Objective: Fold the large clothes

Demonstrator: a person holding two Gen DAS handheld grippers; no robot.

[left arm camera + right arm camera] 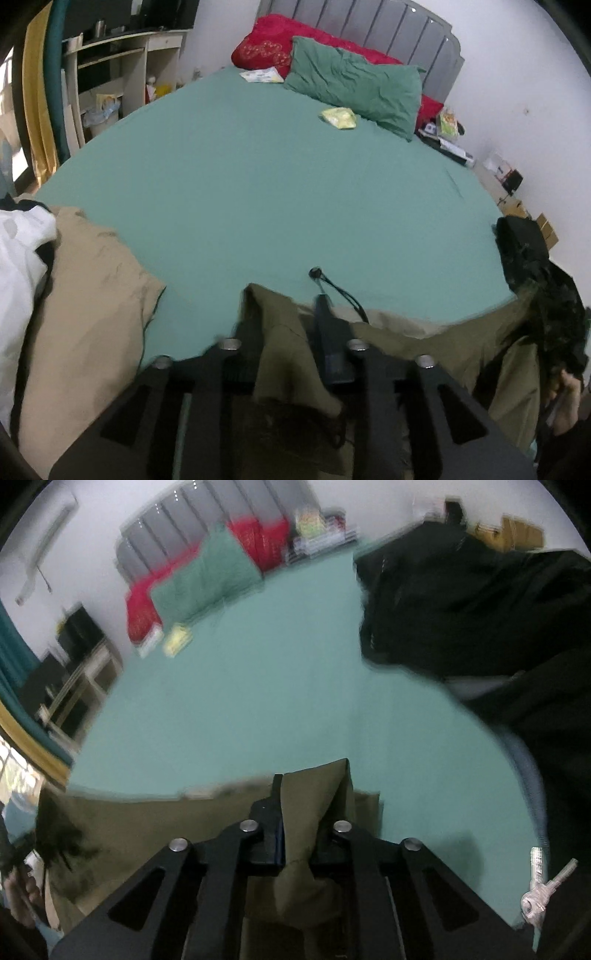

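An olive-green garment hangs stretched between my two grippers above the near edge of the green bed. My left gripper is shut on one top corner of it; a black drawstring loops off the cloth. My right gripper is shut on the other corner of the olive garment. The bed sheet also shows in the right wrist view. That view is blurred.
A beige garment and white cloth lie at the near left. A dark garment pile sits at the bed's right edge. A green pillow, red blanket and yellow packet lie near the headboard. Keys hang at right.
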